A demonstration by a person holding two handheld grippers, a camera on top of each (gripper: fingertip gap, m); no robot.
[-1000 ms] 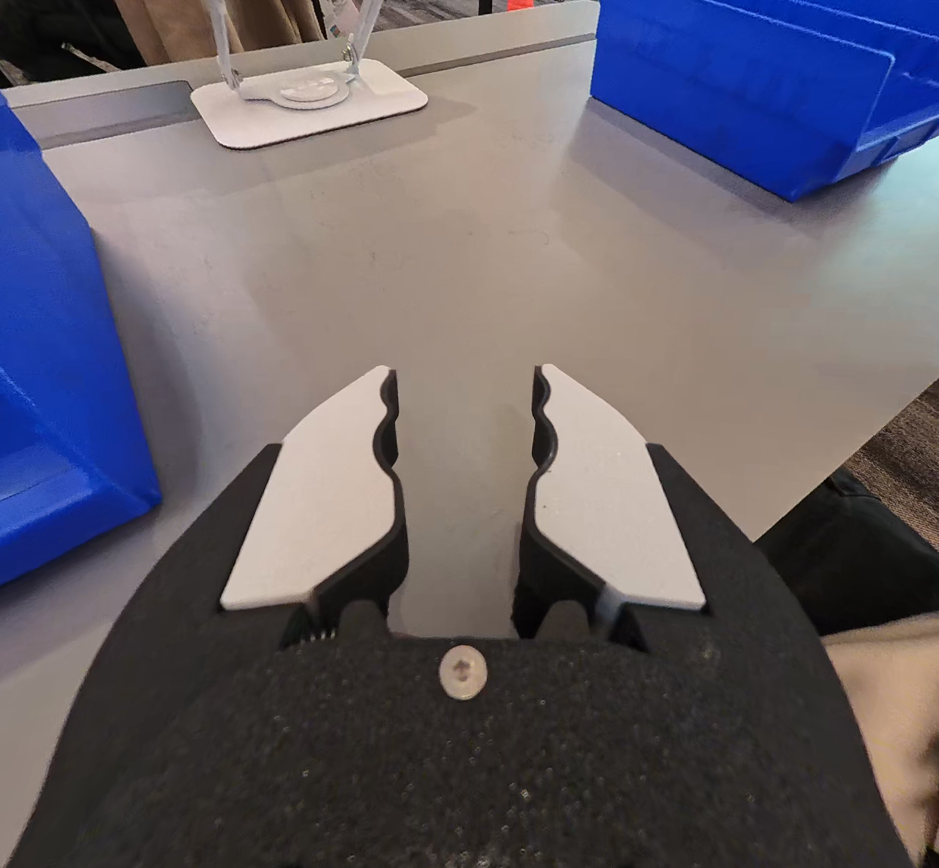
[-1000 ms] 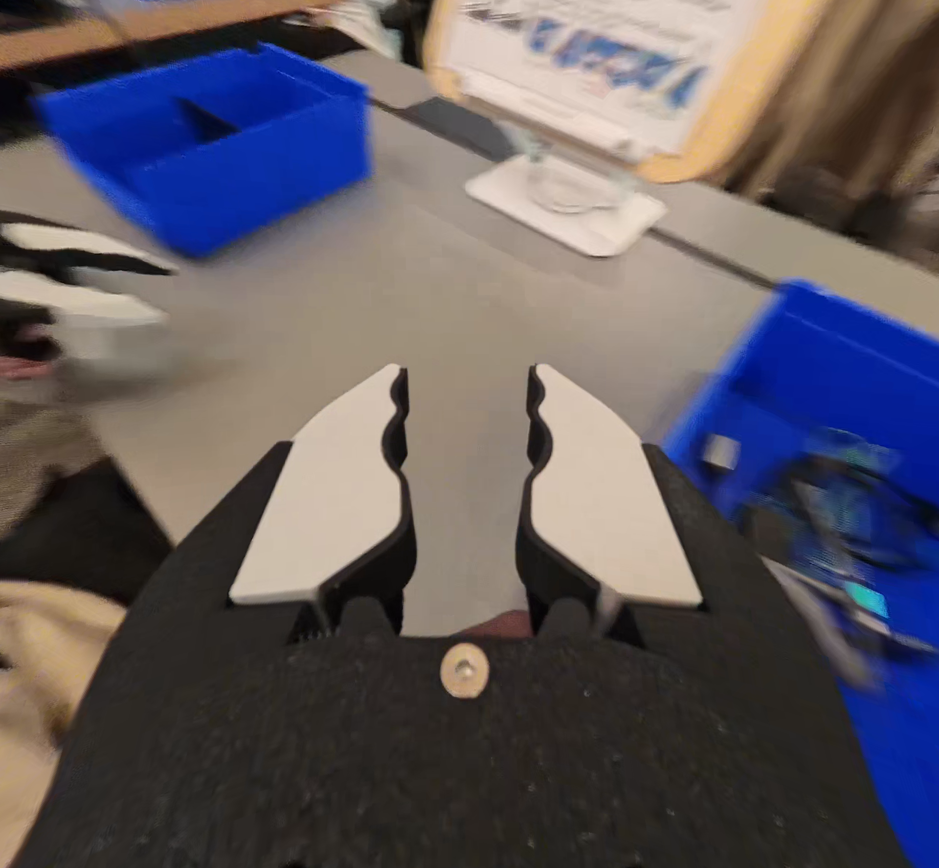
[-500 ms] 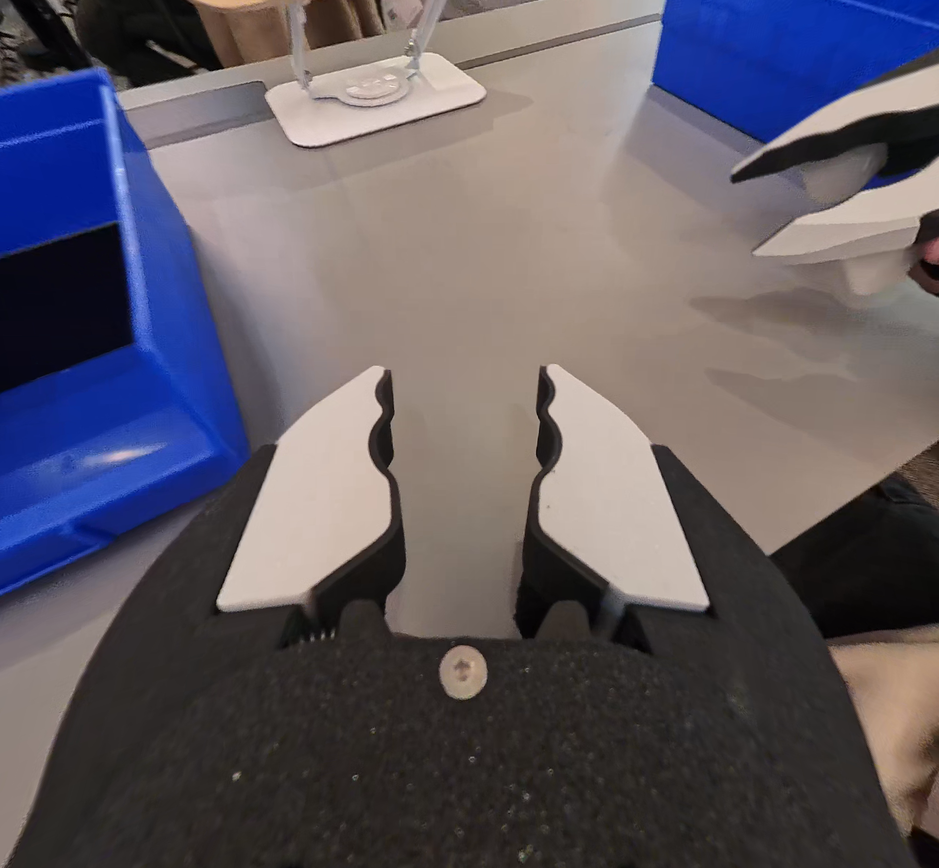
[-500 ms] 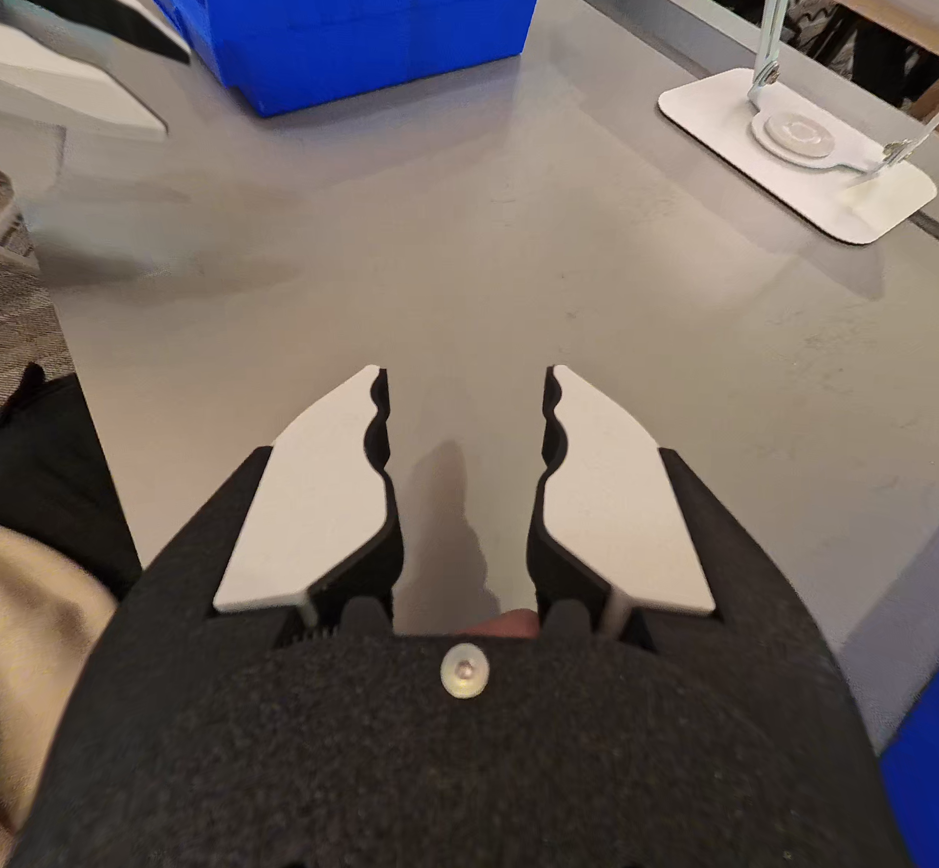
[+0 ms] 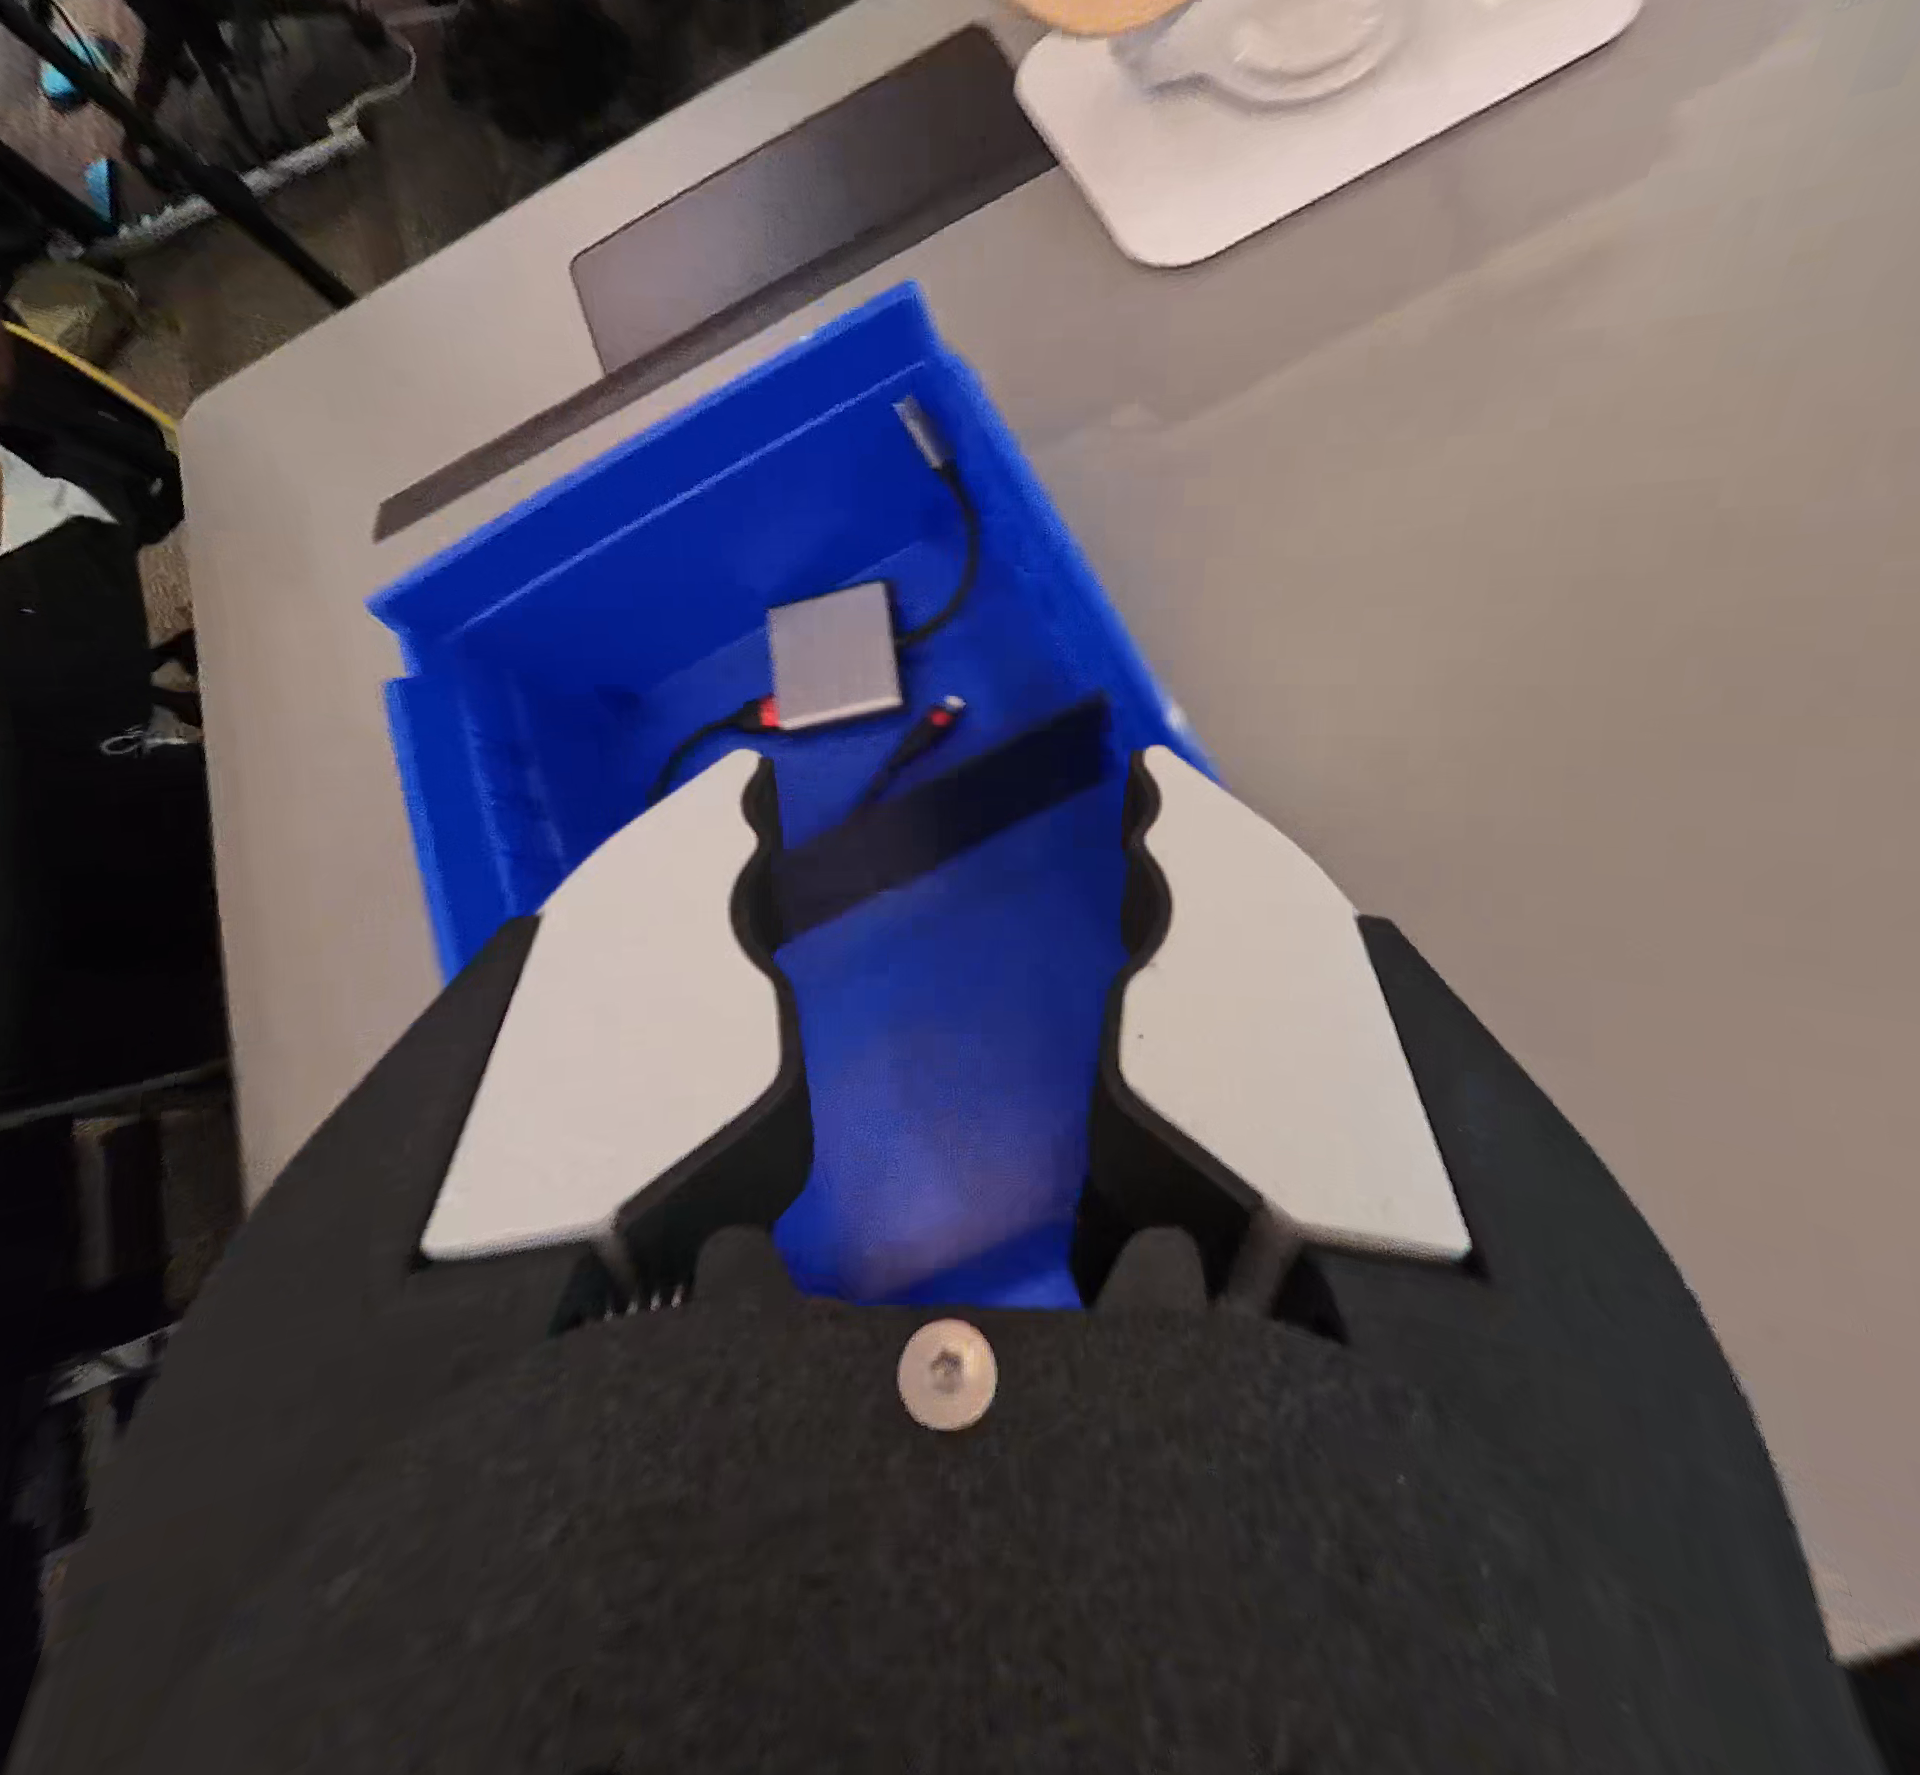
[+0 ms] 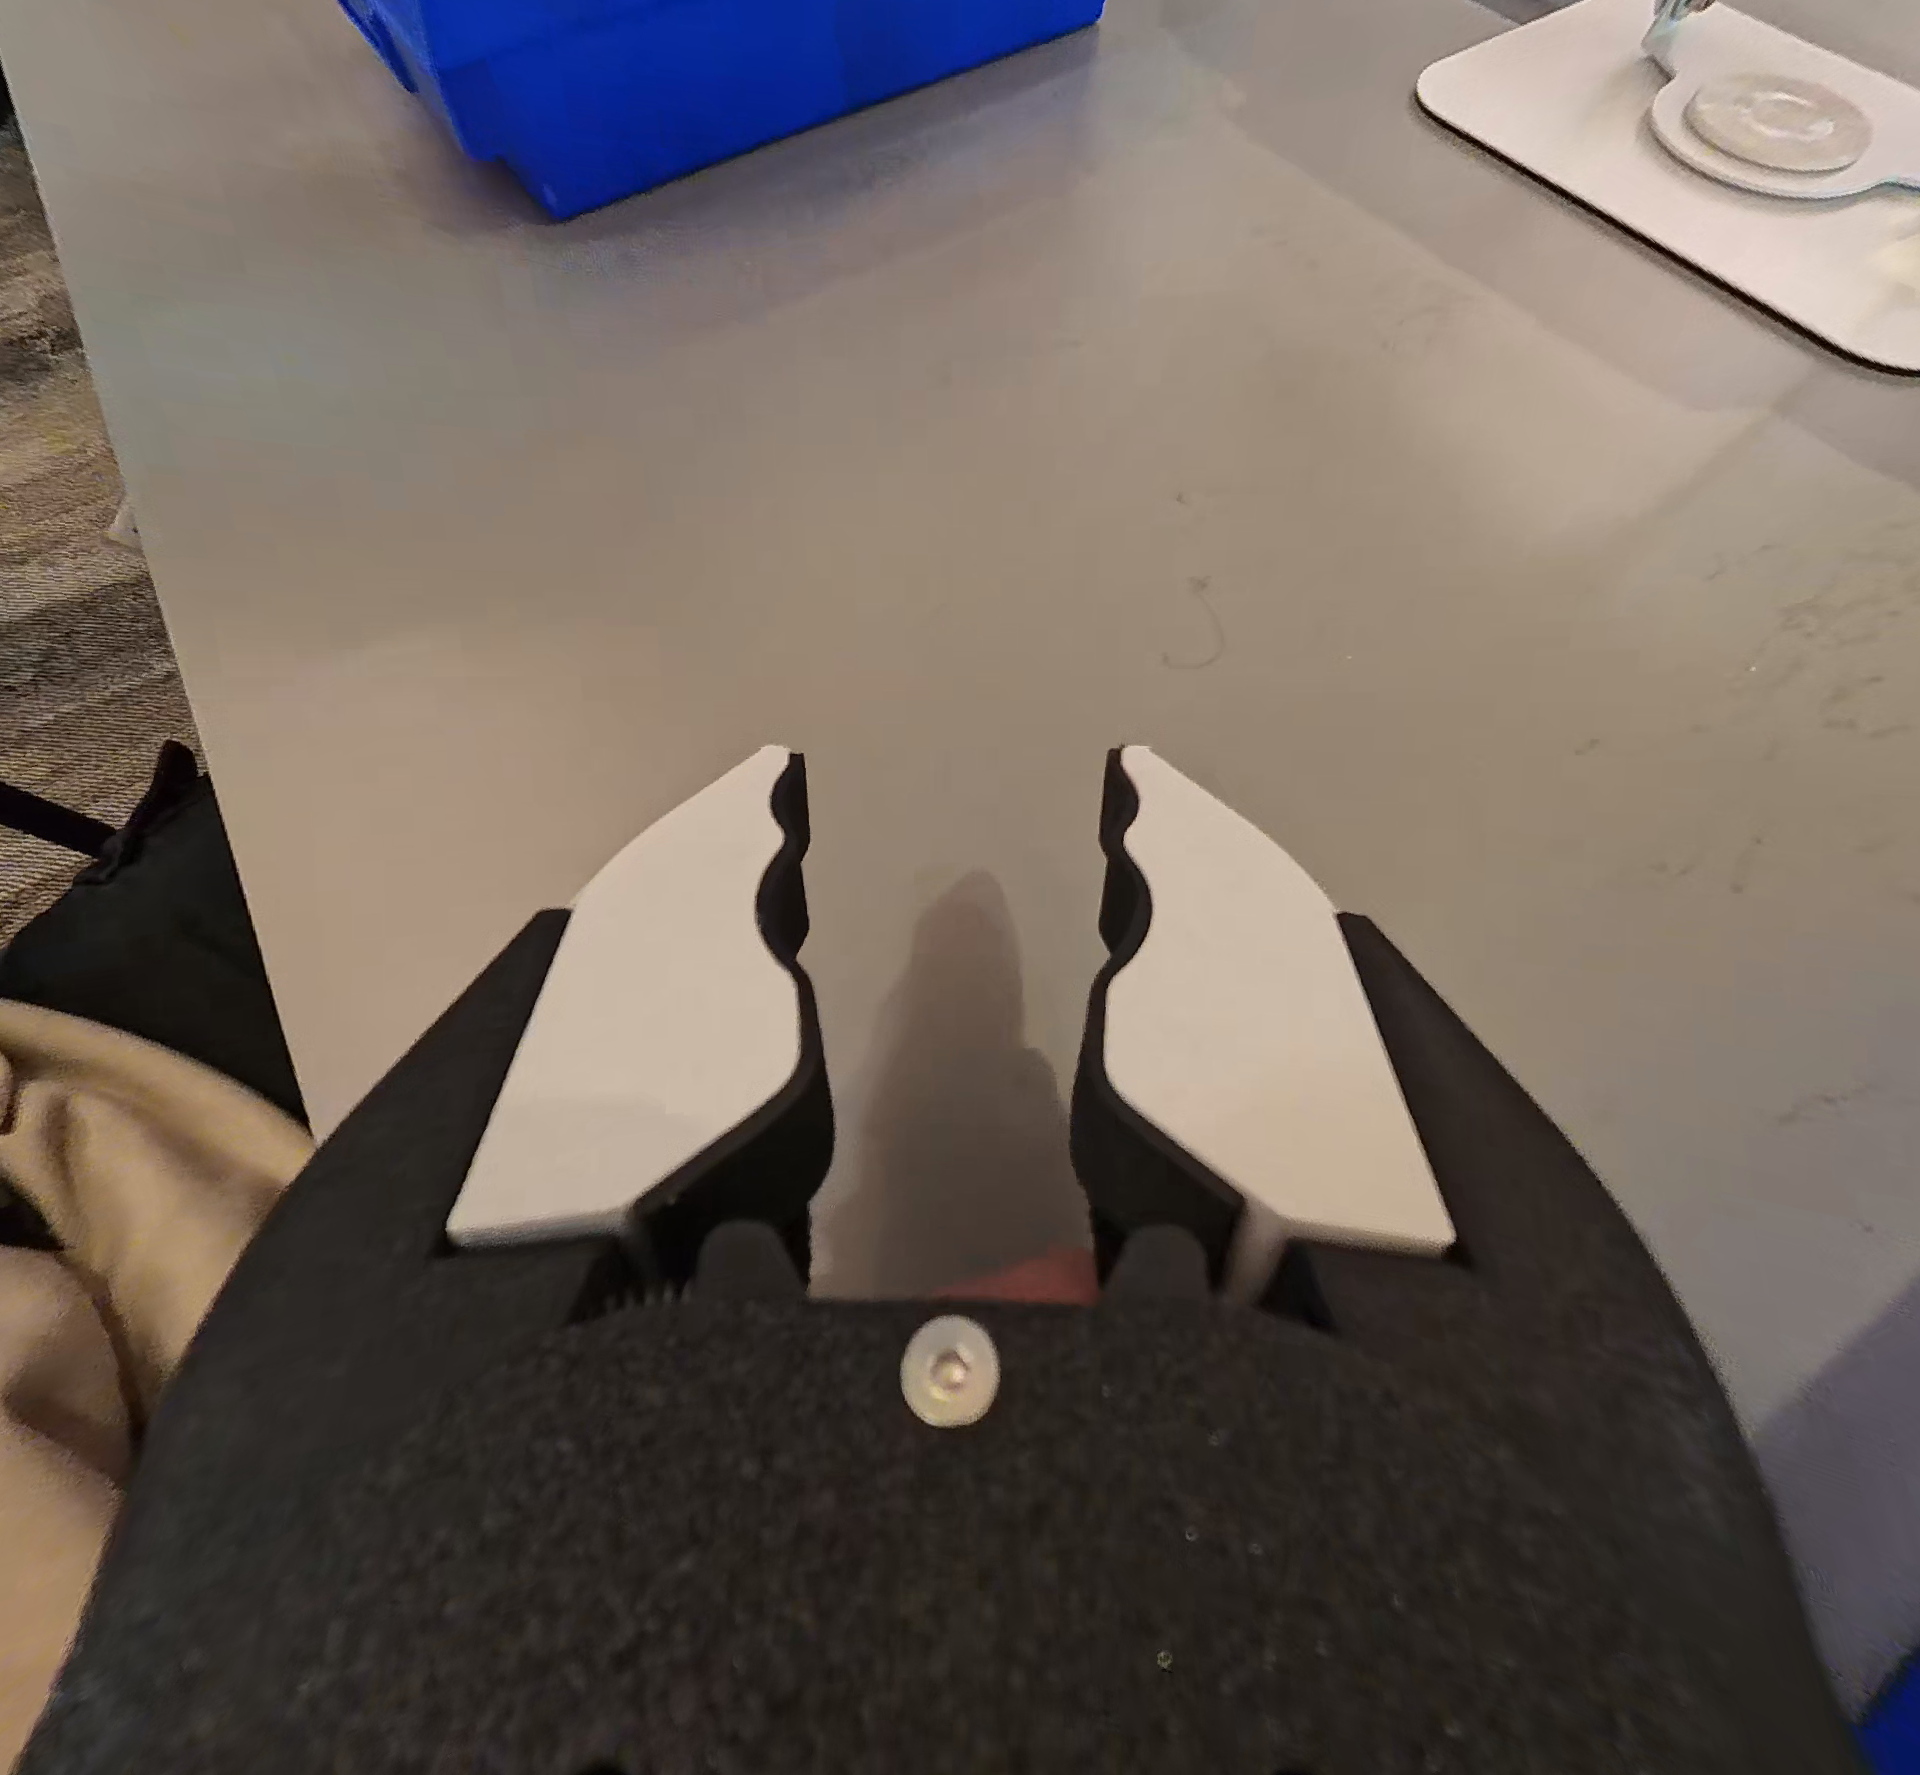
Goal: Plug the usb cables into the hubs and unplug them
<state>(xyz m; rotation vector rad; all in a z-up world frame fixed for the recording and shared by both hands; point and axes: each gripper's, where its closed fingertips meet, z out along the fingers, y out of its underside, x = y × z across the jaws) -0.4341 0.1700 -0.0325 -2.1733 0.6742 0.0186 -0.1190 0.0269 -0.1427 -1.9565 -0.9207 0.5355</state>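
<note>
In the left wrist view a blue bin point(image 5: 499, 769) stands on the grey table and holds a small grey square hub point(image 5: 834, 671) with a black cable that ends in a silver plug point(image 5: 920, 432). A second black cable with a red-tipped plug point(image 5: 940, 717) lies beside the hub. My left gripper point(image 5: 945, 775) is open and empty, above the bin's near end, short of the hub. My right gripper point(image 6: 954, 769) is open and empty over bare grey table point(image 6: 1039, 437). Part of the bin's floor is hidden behind my left fingers.
A white stand base point(image 5: 1340, 94) with a wooden-edged board stands at the far right of the left wrist view; it also shows in the right wrist view point(image 6: 1683, 167). Another blue bin point(image 6: 727, 0) stands at the far left there. The table edge point(image 6: 156, 634) runs left of my right gripper. Across from one pair of fingers to the other is roughly 35 centimeters.
My left gripper has swung left and risen over the blue bin, so its inside with hub and cables now shows. My right gripper has moved slightly forward over the table. Both stayed open.
</note>
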